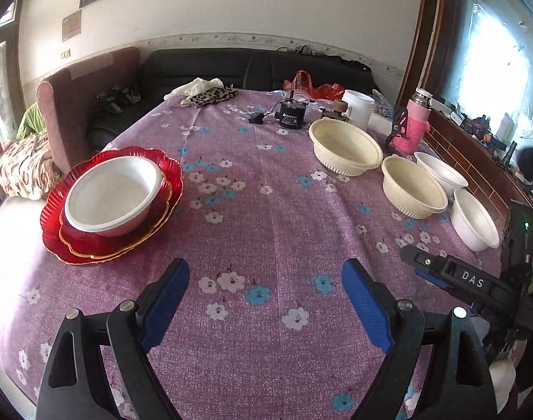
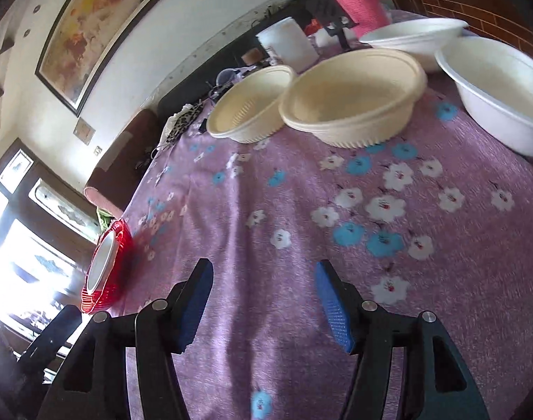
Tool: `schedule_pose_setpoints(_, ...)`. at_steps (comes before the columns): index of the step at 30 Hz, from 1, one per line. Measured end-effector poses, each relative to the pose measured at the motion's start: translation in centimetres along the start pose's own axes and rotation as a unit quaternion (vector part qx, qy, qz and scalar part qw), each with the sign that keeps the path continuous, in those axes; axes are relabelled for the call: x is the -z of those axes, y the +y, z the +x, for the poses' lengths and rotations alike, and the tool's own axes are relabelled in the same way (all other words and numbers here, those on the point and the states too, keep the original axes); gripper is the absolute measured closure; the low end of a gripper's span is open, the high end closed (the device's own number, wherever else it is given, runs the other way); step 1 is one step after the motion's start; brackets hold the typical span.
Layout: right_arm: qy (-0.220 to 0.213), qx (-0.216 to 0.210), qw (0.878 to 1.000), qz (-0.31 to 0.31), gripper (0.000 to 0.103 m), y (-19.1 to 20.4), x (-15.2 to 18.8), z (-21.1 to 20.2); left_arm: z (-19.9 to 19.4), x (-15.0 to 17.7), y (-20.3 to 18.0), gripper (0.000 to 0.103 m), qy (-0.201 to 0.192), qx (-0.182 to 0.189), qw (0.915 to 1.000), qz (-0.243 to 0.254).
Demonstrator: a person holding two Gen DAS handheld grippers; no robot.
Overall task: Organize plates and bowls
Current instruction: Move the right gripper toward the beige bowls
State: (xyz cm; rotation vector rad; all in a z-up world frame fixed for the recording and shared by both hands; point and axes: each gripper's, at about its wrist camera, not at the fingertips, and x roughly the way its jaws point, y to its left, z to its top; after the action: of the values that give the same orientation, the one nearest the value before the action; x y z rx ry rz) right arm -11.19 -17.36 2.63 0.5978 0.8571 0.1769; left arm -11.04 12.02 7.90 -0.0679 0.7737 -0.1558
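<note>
A white bowl (image 1: 112,194) sits on stacked red plates (image 1: 77,245) at the table's left; the stack also shows in the right wrist view (image 2: 107,269). Two cream ribbed bowls (image 1: 345,147) (image 1: 413,187) and two white bowls (image 1: 441,171) (image 1: 474,218) stand at the right. In the right wrist view the cream bowls (image 2: 252,105) (image 2: 353,98) and white bowls (image 2: 413,38) (image 2: 500,91) lie ahead. My left gripper (image 1: 266,280) is open and empty over the cloth. My right gripper (image 2: 263,280) is open and empty; its body shows in the left wrist view (image 1: 472,280).
A purple flowered tablecloth (image 1: 266,210) covers the table. At the far end stand a black device (image 1: 291,113), a white jar (image 1: 358,108), a pink-sleeved flask (image 1: 415,122) and a leopard-print cloth (image 1: 210,96). A sofa (image 1: 252,66) and armchair (image 1: 77,105) stand beyond.
</note>
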Motion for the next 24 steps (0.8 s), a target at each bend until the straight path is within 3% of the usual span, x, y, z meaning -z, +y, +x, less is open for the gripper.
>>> schedule_pose_setpoints(6,0.009,0.004,1.000,0.008,0.038,-0.5,-0.2,0.9,0.6,0.2,0.5,0.015,0.013,-0.003,0.9998,-0.012)
schedule_pose_setpoints(18,0.003,0.035,0.999,-0.019,0.038,0.4,0.1,1.0,0.9,1.3,-0.3,0.015,0.021,0.016,0.9996,0.014)
schedule_pose_setpoints(24,-0.011,0.053,0.998,-0.021,0.038,0.3,-0.4,-0.1,1.1,1.2,1.2,0.015,0.020,0.021,0.9996,-0.006)
